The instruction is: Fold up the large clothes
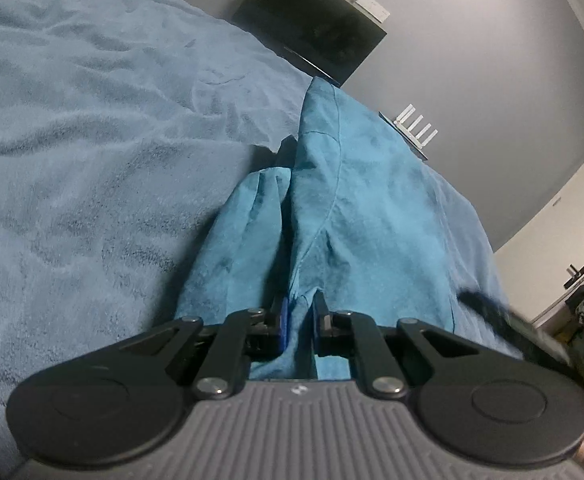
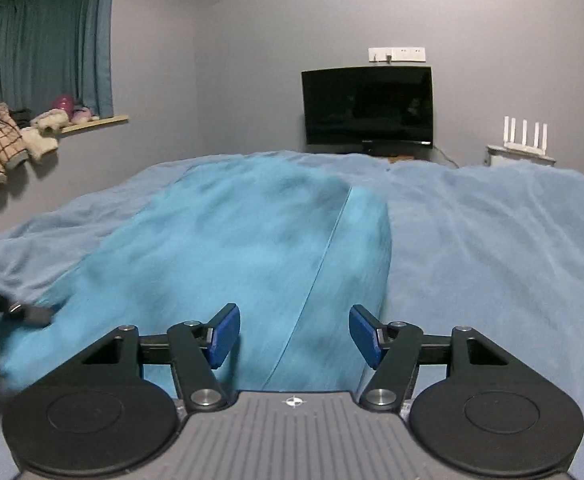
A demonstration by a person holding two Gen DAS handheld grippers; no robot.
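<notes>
- Clamping a bunched fold of the teal garment (image 1: 355, 216), the left gripper (image 1: 300, 316) is seen with jaws together on cloth.
- Jaws of the right gripper (image 2: 295, 334) are held apart above the garment, nothing pinched.
- Folding is judged barely begun: the garment is spread over the pale blue blanket (image 2: 491, 240).
- Beyond, a dark television (image 2: 367, 106) and white router (image 2: 525, 136) are noted against the grey wall.

Both wrist views low, close over teal garment (image 1: 355, 208), facing television (image 2: 367, 106), shared.
</notes>
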